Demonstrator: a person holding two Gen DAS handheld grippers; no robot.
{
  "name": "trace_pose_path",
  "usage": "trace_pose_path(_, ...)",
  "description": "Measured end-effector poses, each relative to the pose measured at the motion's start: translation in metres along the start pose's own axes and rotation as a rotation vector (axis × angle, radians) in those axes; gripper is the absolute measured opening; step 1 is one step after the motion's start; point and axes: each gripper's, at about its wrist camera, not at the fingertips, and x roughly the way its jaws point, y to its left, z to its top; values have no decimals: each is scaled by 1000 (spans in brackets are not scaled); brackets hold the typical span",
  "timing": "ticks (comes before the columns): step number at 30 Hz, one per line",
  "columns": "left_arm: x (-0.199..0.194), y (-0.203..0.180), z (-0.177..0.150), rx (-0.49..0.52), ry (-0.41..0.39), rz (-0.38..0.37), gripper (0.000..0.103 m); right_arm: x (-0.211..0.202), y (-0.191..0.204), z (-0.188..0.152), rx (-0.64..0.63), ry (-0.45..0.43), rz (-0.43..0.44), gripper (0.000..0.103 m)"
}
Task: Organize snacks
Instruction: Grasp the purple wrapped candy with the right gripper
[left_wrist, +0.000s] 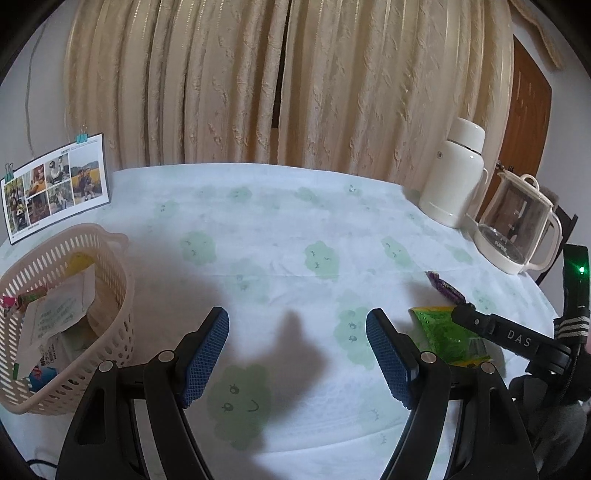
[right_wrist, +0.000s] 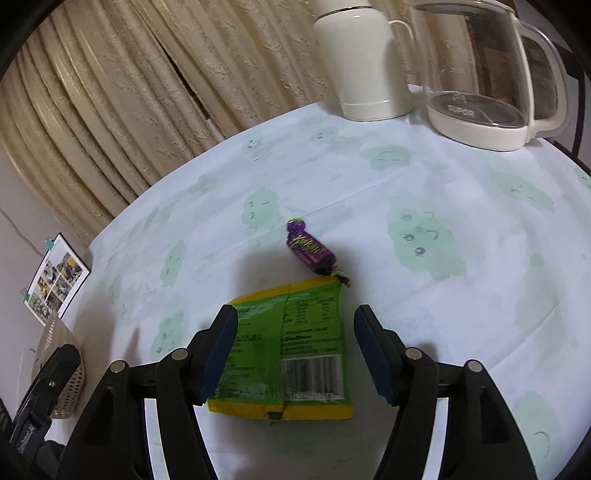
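Observation:
A green and yellow snack packet (right_wrist: 295, 343) lies flat on the table, barcode side up, right below my right gripper (right_wrist: 295, 350), which is open with a finger on each side of it. A purple wrapped candy (right_wrist: 310, 249) rests just beyond the packet. My left gripper (left_wrist: 297, 354) is open over bare tablecloth, empty. The beige slotted basket (left_wrist: 110, 295) stands to its left and holds several snack packets. In the left wrist view the green packet (left_wrist: 443, 334) and purple candy (left_wrist: 445, 288) lie to the right, with the right gripper's finger (left_wrist: 491, 326) over the packet.
A white thermos (right_wrist: 364, 62) and a glass kettle (right_wrist: 491, 77) stand at the table's far right. A photo card (left_wrist: 55, 184) leans at the far left. Beige curtains (left_wrist: 288, 81) hang behind the table. The cloth has green cloud prints.

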Motion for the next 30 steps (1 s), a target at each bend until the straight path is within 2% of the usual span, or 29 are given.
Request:
trace_pose_path(11,3,0,-1,7,7,15,77,6,22,-5,-41,37,87,64)
trace_pose_path(15,4,1,-2,7,11,16,77,12,29,-6,-40,94,196,64)
trace_pose_path(16,4,2,-2,6,13,17,77,12,30,-7,-48,92,199,64)
trace_pose_path(22,10,5,-5,1,27,25,77,2,20,-2,-36,46,162,64)
trace_pose_path(26,12,2,-5,15,34,27,77,1,6,7,-9,29,104,64)
trace_pose_path(30,14,-2,-7,34,43,28,77,6,6,21,-42,4,45,64)
